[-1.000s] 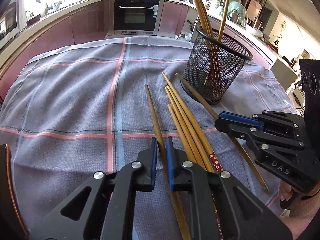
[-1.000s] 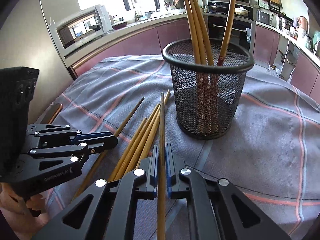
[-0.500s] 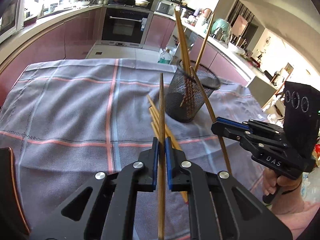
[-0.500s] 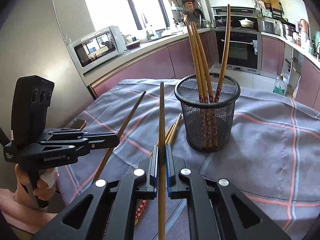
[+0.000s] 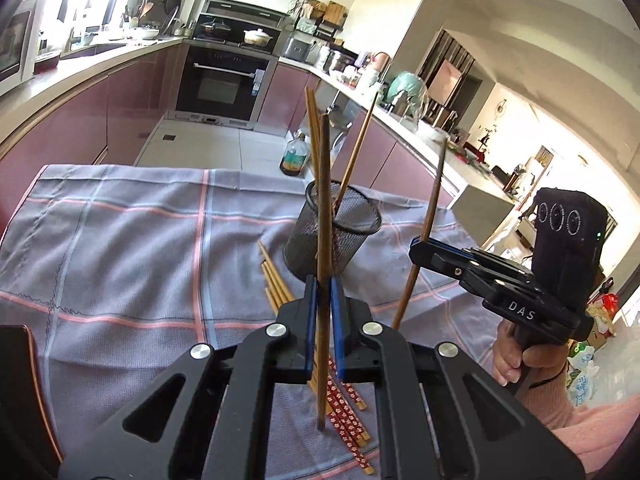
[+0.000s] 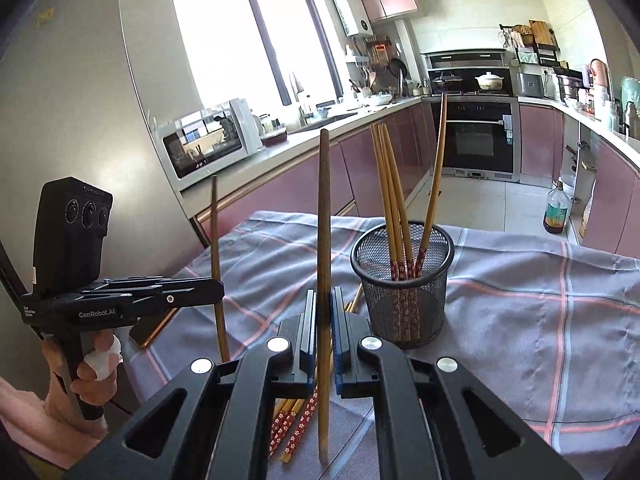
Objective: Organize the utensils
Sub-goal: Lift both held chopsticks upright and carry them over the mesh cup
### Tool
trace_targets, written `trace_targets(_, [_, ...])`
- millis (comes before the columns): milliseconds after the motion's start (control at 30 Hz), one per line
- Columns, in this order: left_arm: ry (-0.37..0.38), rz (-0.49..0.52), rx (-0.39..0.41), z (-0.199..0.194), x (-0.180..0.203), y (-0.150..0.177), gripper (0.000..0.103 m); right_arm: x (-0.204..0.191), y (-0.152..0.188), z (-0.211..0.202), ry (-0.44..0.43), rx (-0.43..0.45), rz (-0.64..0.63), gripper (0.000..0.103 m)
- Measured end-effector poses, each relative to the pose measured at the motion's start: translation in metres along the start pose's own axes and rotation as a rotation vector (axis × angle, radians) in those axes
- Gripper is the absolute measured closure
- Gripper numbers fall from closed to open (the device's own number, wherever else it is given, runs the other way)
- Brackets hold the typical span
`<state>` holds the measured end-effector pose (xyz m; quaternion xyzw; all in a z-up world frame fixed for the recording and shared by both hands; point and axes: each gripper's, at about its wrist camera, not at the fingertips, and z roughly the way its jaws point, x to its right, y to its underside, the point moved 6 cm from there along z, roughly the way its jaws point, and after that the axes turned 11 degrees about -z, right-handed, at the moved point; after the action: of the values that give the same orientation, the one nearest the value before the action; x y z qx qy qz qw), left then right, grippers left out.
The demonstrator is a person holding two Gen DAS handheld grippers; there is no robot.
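My left gripper (image 5: 324, 292) is shut on a wooden chopstick (image 5: 325, 200) held upright above the table; it also shows in the right wrist view (image 6: 218, 290). My right gripper (image 6: 324, 304) is shut on another wooden chopstick (image 6: 323, 220), also upright; this gripper shows in the left wrist view (image 5: 416, 246) with its chopstick (image 5: 430, 216). A black mesh holder (image 6: 404, 304) with several chopsticks stands on the cloth just ahead, right of my right gripper; it also shows in the left wrist view (image 5: 352, 236). Several loose chopsticks (image 5: 340, 392) with red patterned ends lie on the cloth below both grippers.
A grey checked cloth (image 5: 140, 248) covers the table. A dark flat object (image 6: 154, 326) lies at the table's left edge. Kitchen counters, an oven (image 6: 476, 140) and a bottle (image 6: 556, 210) on the floor lie beyond the table.
Both grippers have risen from the cloth, each lifting its chopstick from lying flat to upright. The holder and the loose chopsticks now sit farther below.
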<state>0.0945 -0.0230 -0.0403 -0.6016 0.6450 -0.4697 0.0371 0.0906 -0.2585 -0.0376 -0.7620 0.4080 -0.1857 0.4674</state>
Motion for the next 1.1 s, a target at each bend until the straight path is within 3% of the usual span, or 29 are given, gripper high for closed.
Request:
trace_targets(300, [0.054, 0.015, 0.057, -0.021, 0.017, -0.016, 0.095, 0.006, -0.017, -0.015, 0.018, 0.054, -0.012, 0.097])
trace_targets(1100, [0.074, 0.072, 0.157, -0.016, 0.055, -0.084, 0.095, 0.027, -0.07, -0.044, 0.111, 0.168, -0.072, 0.097])
